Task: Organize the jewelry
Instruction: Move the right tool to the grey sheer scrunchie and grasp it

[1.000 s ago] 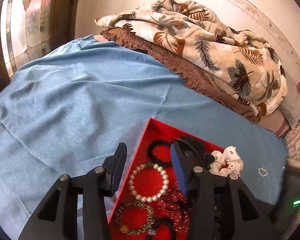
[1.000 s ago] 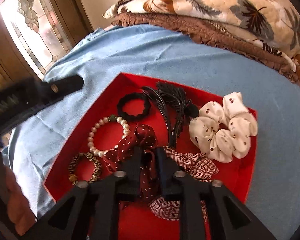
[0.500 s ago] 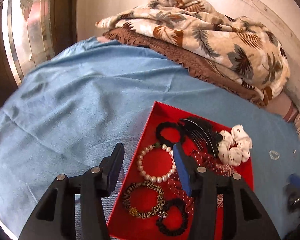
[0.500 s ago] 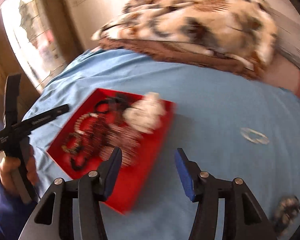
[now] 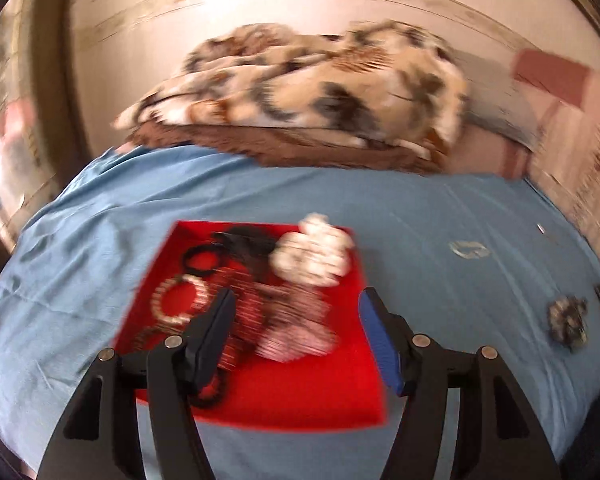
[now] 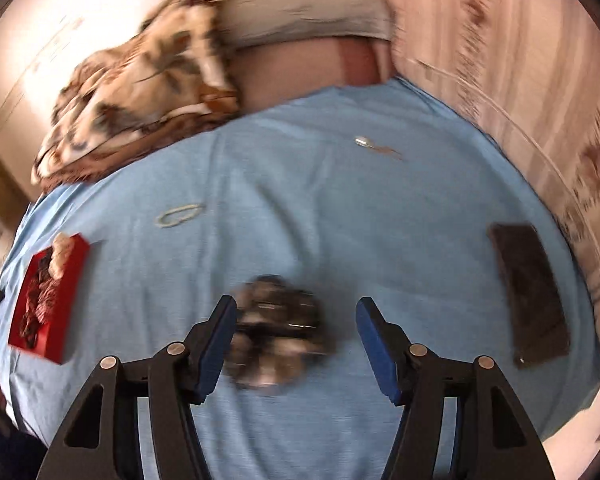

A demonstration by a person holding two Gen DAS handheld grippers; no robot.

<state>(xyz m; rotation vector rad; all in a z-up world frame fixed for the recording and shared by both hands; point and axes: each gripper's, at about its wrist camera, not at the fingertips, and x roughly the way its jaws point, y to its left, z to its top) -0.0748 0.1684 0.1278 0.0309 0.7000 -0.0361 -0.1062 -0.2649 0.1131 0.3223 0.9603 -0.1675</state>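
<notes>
Several pieces are gathered in the red tray [image 5: 332,396]: a white scrunchie [image 5: 314,254], a pearl bracelet [image 5: 178,298], black hair ties and patterned fabric bands, so that they are kept together on the bed's blue sheet [image 5: 460,360]. Above the tray's near half the left gripper [image 5: 296,336] is held, its jaws opening and nothing caught between them. Well to the right of the tray, a dark scrunchie [image 6: 278,330] is framed by the right gripper [image 6: 296,344], whose jaws are opening with no pad pressed on it, probably in readiness for a pickup. Between tray and scrunchie a clear bracelet [image 6: 178,214] is left loose. Right of the scrunchie a phone [image 6: 530,292] is lying.
</notes>
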